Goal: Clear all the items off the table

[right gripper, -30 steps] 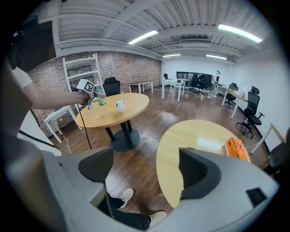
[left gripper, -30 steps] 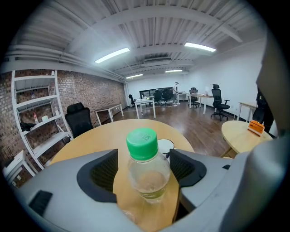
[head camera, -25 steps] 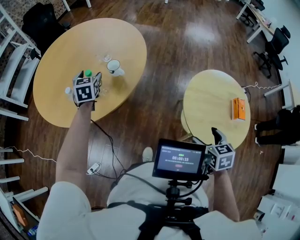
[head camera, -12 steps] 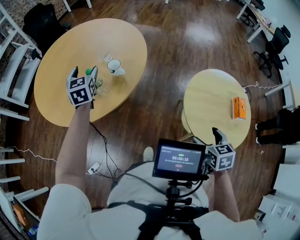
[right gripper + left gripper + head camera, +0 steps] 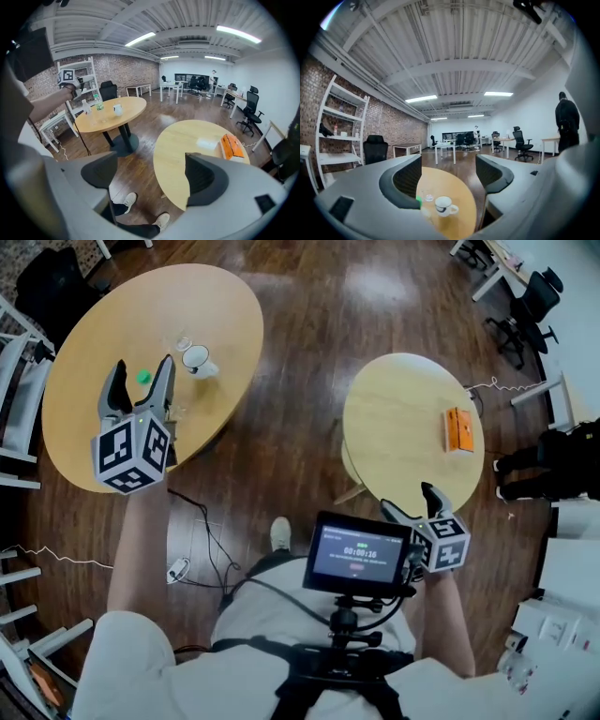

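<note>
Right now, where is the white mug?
In the head view the white mug stands on the left round table, beside a clear glass and right of the green-capped bottle.

Looking down from overhead, the left tool (image 5: 144,363) hides nearly everything beneath it on the big counter (image 5: 84,324); only a green cap (image 5: 142,376) peeks out. The orange thing (image 5: 457,429) on the small counter (image 5: 398,409) is too small to name.
</note>
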`<control>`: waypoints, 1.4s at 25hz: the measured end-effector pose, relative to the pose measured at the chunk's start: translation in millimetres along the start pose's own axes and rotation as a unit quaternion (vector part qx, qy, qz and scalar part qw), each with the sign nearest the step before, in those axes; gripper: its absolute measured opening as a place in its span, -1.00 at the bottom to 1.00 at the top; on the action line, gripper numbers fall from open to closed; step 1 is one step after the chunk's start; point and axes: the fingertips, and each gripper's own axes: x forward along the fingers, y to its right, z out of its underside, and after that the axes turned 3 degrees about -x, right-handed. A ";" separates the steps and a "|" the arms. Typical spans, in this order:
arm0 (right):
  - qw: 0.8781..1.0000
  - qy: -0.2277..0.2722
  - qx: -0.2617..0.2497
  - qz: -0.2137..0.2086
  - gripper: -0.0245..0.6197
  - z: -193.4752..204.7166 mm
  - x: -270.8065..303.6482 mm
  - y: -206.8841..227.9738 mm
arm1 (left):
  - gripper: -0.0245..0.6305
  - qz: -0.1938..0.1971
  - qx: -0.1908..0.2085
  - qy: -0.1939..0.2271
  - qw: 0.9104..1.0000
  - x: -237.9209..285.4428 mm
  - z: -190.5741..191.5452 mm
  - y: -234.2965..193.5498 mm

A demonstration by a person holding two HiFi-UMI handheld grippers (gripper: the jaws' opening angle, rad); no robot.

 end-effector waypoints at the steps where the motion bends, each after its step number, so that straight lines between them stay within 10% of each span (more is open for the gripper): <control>1: 1.000 0.003 0.006 0.007 0.52 2.4 -4.6 7.8 | 0.19 0.016 -0.011 0.001 1.000 -4.9 -0.3 17.6; 18: 0.995 0.080 0.042 0.048 0.52 82.0 -126.6 140.5 | 0.28 0.259 -0.034 -0.144 0.955 -133.6 61.7 387.9; 35: 0.996 0.081 0.037 0.014 0.52 184.3 -193.3 217.1 | 0.33 0.270 -0.023 -0.248 0.930 -281.4 129.4 539.4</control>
